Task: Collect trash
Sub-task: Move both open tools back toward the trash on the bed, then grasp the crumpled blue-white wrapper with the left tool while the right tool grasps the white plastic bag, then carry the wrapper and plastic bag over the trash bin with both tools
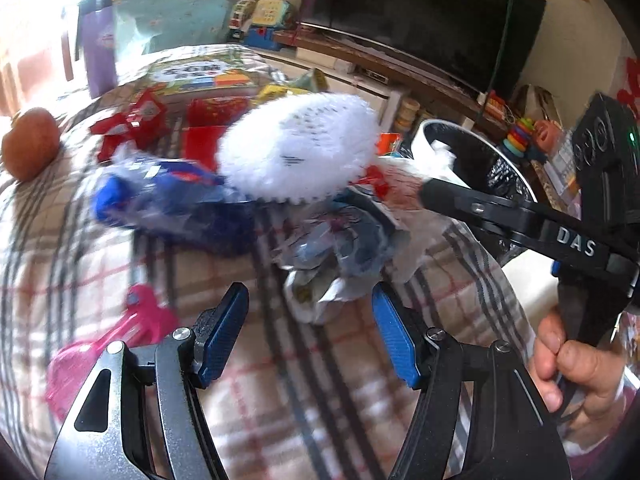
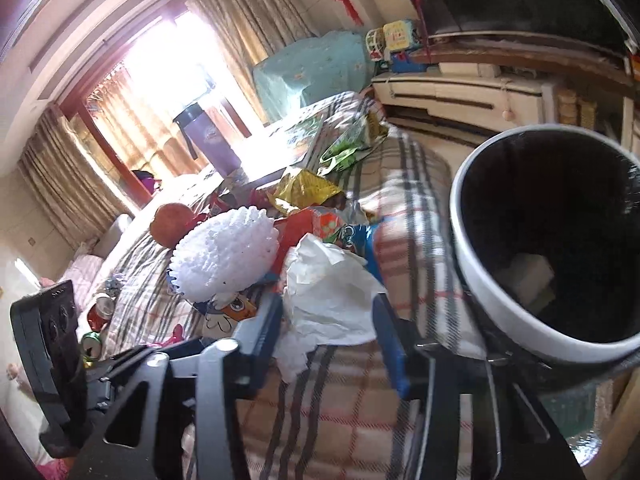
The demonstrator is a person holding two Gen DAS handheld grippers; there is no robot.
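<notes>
Trash lies piled on a plaid tablecloth [image 1: 360, 364]: a white foam fruit net [image 1: 296, 148], a blue wrapper [image 1: 168, 200], a crumpled silvery wrapper [image 1: 340, 256] and red packets [image 1: 136, 124]. My left gripper [image 1: 310, 332] is open, its blue pads just short of the silvery wrapper. My right gripper [image 2: 328, 336] is open, its jaws on either side of a crumpled white paper [image 2: 332, 288], beside the foam net [image 2: 224, 256]. A white-rimmed bin with a black liner [image 2: 560, 240] stands at the table's right edge and also shows in the left wrist view [image 1: 472, 160].
An orange fruit [image 1: 30, 144], a purple bottle [image 1: 96, 44] and a pink plastic piece [image 1: 112, 340] sit on the table. Yellow and green snack bags [image 2: 312, 188] lie farther back. Drink cans [image 2: 98, 312] lie left of the table. A TV stand [image 1: 400, 64] is behind.
</notes>
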